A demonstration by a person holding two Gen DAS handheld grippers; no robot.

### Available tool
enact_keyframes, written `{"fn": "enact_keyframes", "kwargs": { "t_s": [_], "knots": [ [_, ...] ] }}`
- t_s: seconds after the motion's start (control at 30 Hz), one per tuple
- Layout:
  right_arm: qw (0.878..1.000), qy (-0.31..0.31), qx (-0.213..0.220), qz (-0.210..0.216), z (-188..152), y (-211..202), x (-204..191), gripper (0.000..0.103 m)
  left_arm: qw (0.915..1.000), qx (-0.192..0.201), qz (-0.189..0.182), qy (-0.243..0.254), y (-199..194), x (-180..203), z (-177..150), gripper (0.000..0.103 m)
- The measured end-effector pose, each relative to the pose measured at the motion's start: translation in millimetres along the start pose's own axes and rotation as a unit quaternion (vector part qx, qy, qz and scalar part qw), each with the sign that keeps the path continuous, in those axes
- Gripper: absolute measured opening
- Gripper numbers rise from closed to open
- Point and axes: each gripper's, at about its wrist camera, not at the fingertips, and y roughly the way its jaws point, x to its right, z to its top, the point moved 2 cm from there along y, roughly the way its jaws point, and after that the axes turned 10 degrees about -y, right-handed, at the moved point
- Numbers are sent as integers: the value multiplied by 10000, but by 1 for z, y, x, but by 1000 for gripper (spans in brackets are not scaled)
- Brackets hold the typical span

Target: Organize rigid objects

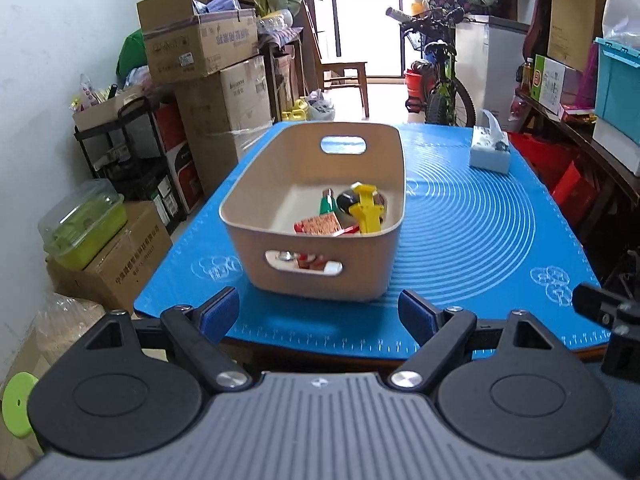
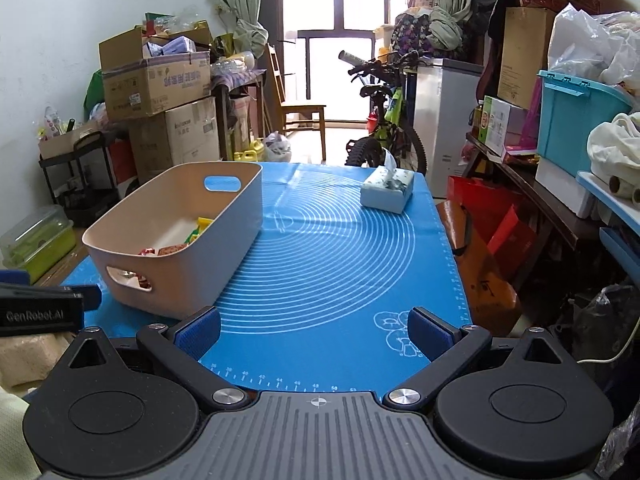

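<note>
A beige plastic basket (image 1: pixel 256 184) with handle cutouts stands on the blue mat (image 1: pixel 472 232). Inside it lie several small items: a yellow toy piece (image 1: pixel 366 208), a red packet (image 1: pixel 320 225), a green item (image 1: pixel 328 204) and a dark round thing (image 1: pixel 347 200). My left gripper (image 1: pixel 319 314) is open and empty, just in front of the basket's near wall. My right gripper (image 2: pixel 316 332) is open and empty over the mat's front edge, right of the basket (image 2: pixel 232 232). The left gripper's side shows at the left edge of the right wrist view (image 2: pixel 44 308).
A tissue box (image 1: pixel 491 151) stands on the mat's far right, also in the right wrist view (image 2: pixel 387 190). Cardboard boxes (image 1: pixel 216 80) and a black cart stand left of the table, a bicycle (image 1: pixel 440 80) behind it, red bags and shelves at the right.
</note>
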Motion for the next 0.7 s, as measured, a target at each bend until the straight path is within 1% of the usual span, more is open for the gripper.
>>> {"fn": "enact_keyframes", "kwargs": {
  "t_s": [0.17, 0.3, 0.37, 0.5, 0.57, 0.7],
  "knots": [
    [10000, -11, -66, 16, -5, 4, -4, 99, 9999, -75, -60, -58, 4, -4, -7, 87],
    [9998, -71, -167, -11, -9, 8, -7, 99, 9999, -80, -109, 2, 7, -2, -10, 87],
    [9997, -142, -182, -33, -10, 9, -9, 99, 9998, -148, -114, 16, 11, -2, -12, 87],
    [9997, -192, -158, -56, -11, 9, -12, 99, 9999, -127, -64, -70, 12, -3, -14, 87],
    [9996, -189, -192, -51, -12, 11, -12, 99, 9998, -185, -20, -67, 15, -4, -15, 86],
    [9996, -180, -188, -59, -13, 11, -11, 99, 9998, -169, -26, -71, 13, -4, -15, 86]
  ]
}}
